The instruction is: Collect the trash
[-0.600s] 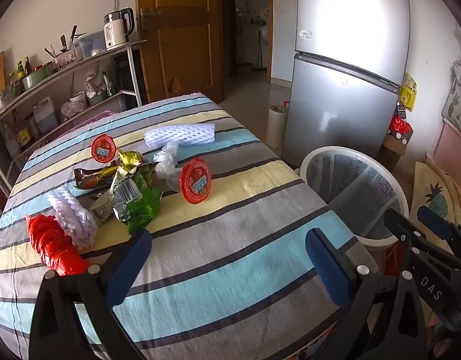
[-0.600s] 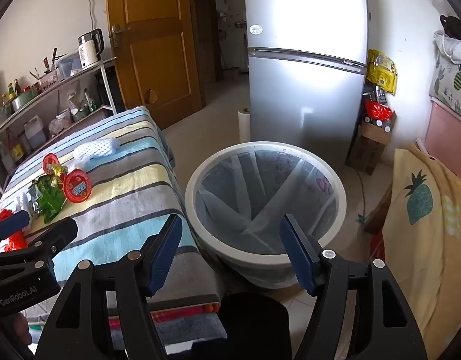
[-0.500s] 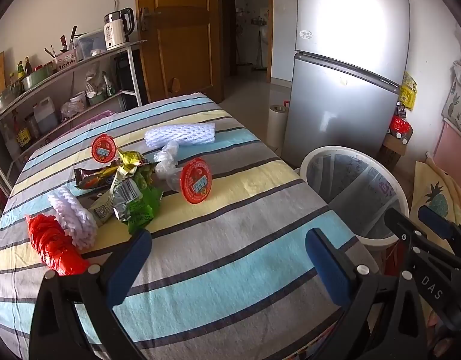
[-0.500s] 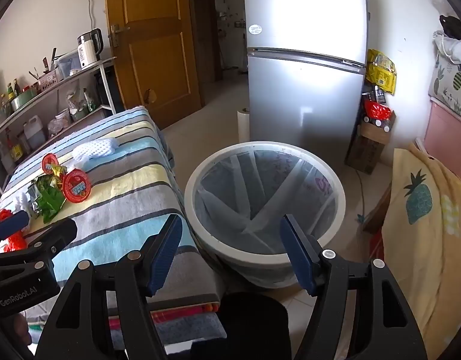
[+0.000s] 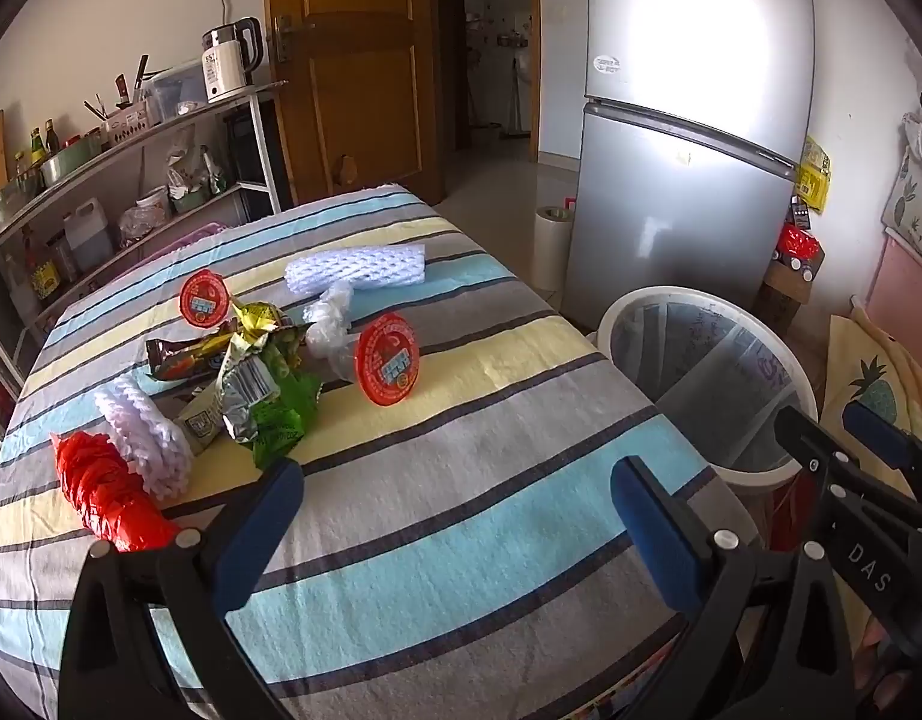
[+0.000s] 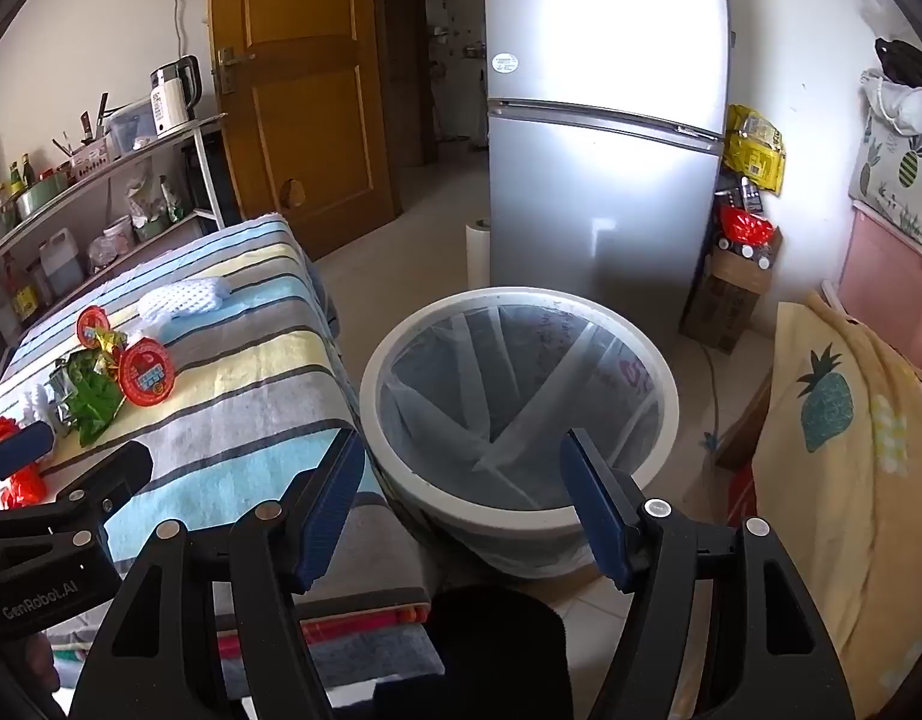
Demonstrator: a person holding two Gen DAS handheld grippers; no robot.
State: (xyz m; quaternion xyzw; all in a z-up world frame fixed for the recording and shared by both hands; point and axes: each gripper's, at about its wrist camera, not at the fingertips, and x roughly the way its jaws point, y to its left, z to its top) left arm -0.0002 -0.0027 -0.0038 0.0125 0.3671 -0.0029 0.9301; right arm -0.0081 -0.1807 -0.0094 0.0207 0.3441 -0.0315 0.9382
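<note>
Trash lies on the striped table (image 5: pixel 461 540): a red bag (image 5: pixel 104 495), white foam netting (image 5: pixel 146 432), green and silver wrappers (image 5: pixel 263 396), two red-lidded cups (image 5: pixel 387 360) and a white foam sleeve (image 5: pixel 356 267). My left gripper (image 5: pixel 455 498) hovers open over the table's near part, short of the pile, nothing between its fingers. My right gripper (image 6: pixel 461 468) is open and empty above the near rim of the white bin (image 6: pixel 401 354), which has a clear liner and stands on the floor right of the table. The pile (image 6: pixel 95 384) shows far left in the right wrist view.
A silver fridge (image 5: pixel 695 120) stands behind the bin, with a paper roll (image 5: pixel 551 246) at its foot. A metal shelf (image 5: pixel 131 138) with a kettle and bottles lines the left wall. A wooden door (image 5: pixel 353 60) is at the back. Yellow pineapple fabric (image 6: pixel 839 420) lies right of the bin.
</note>
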